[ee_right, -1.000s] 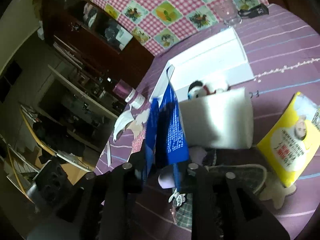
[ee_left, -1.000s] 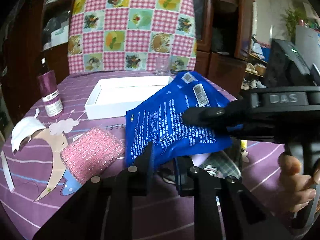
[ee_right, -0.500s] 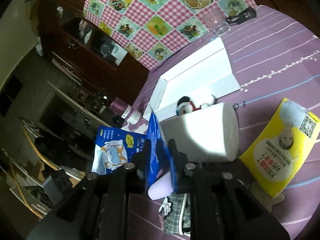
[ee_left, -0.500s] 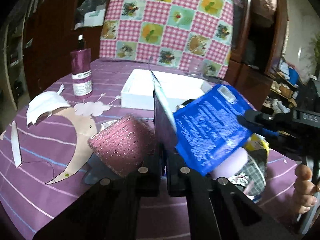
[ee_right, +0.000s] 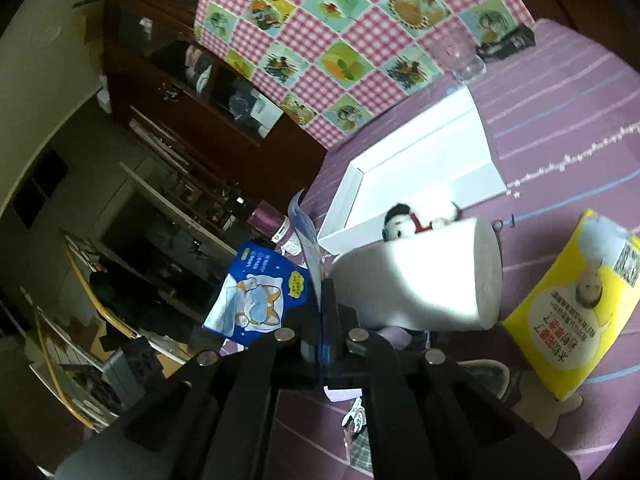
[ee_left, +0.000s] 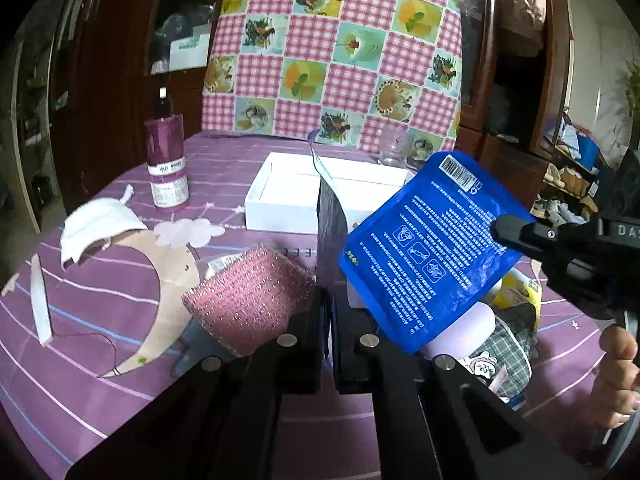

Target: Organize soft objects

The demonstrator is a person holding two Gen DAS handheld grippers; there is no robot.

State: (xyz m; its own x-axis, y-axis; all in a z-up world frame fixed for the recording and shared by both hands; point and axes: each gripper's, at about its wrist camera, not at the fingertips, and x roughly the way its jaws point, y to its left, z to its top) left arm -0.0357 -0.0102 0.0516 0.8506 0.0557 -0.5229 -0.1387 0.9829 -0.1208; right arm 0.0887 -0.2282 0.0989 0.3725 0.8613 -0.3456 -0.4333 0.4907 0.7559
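Left gripper (ee_left: 329, 312) and right gripper (ee_right: 323, 320), fingers of each pinched tight on one blue packet (ee_left: 430, 248).

Both tools now pinch shut on flat blue packets: the left tool (ee_left: 327, 312) clamps one packet (ee_left: 330, 216) edge-on, while the right tool (ee_left: 500, 230) now holds the other packet (ee_left: 432, 252) up off the bench, fanned apart.

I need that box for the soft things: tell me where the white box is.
The white box sits open on the purple tablecloth in the left wrist view, centre, behind the pink sponge, between the purple bottle and the glass.
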